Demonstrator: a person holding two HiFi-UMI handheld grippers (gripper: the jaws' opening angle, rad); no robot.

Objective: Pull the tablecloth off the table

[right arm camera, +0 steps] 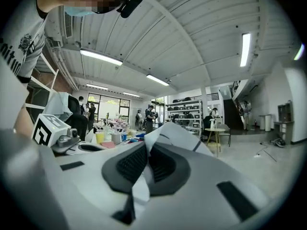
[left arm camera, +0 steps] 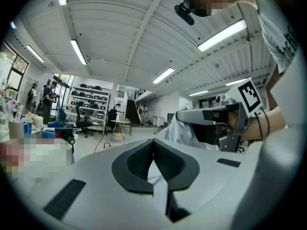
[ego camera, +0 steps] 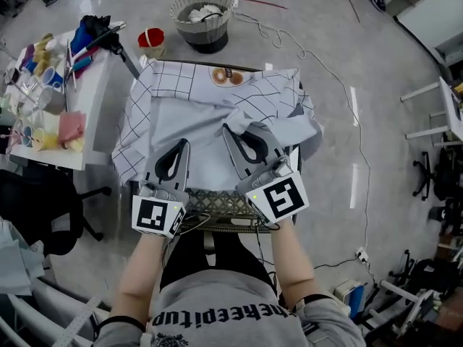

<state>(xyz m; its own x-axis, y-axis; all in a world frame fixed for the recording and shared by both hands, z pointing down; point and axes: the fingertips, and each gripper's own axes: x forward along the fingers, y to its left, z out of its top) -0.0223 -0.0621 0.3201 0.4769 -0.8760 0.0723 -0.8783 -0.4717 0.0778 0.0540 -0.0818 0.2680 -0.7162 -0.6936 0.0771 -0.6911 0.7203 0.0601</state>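
A grey workshop floor surrounds a small desk point(ego camera: 217, 204) whose wire-mesh top shows bare along the edge nearest the person. The tablecloth point(ego camera: 217, 107), pale with a thin dark grid, covers the rest of that desk, and its near part is lifted and folded back over itself in a rumpled heap. The left claw point(ego camera: 182, 144) is closed on a fold of the cloth, and the left gripper view shows a strip of fabric pinched between its dark pads point(left arm camera: 139, 162). The right claw point(ego camera: 230, 132) is likewise clamped on the cloth, a peak of fabric rising from its closed pads point(right arm camera: 129, 164) in the right gripper view. Both claws sit side by side above the near half of the desk. Beyond the far edge stand a woven basket point(ego camera: 204, 16) and a red pot point(ego camera: 151, 39), and to the left a side desk point(ego camera: 90, 110) carries cups.
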